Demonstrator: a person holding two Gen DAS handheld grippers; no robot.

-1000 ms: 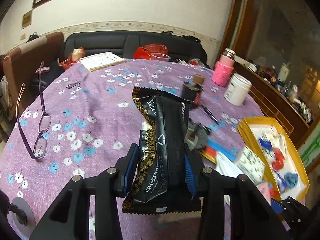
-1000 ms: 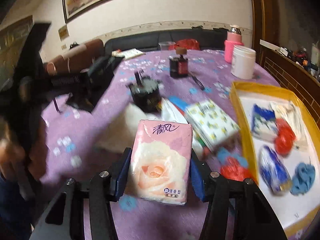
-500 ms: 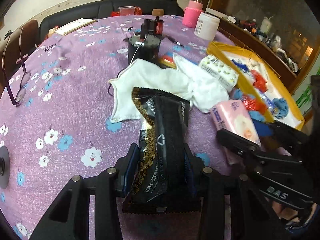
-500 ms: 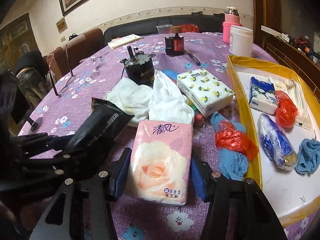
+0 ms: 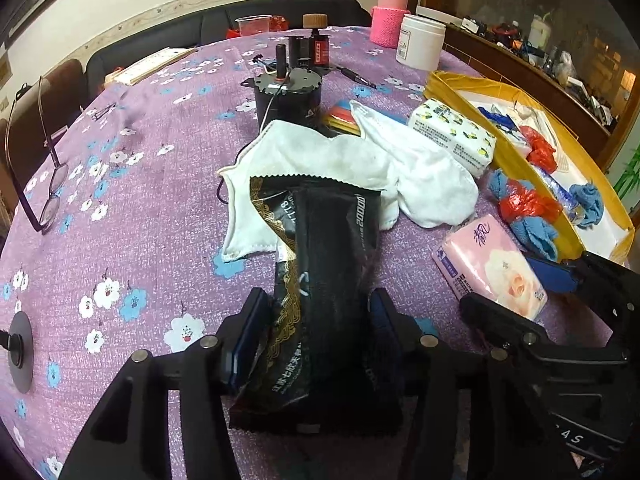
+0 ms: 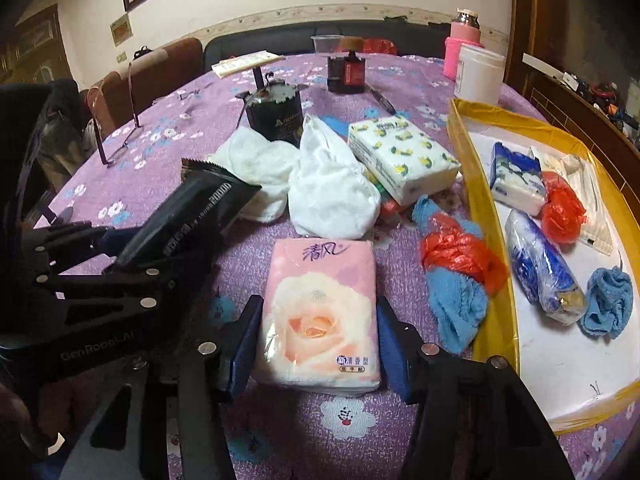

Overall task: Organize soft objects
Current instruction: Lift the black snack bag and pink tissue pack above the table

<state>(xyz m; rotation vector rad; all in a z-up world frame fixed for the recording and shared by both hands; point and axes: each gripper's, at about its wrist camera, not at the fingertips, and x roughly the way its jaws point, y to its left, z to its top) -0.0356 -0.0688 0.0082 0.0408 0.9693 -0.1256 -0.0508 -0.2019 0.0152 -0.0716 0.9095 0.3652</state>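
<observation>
The left gripper [image 5: 316, 320] has just been opening its jaws, with the black foil wipes packet [image 5: 332, 280] between them, though whether the pads still press it is hard to tell. The right gripper [image 6: 316, 336] clasps the pink rose-printed tissue pack [image 6: 320, 312] above the purple flowered tablecloth [image 6: 168, 136], its near end cut off behind the fingers.
</observation>
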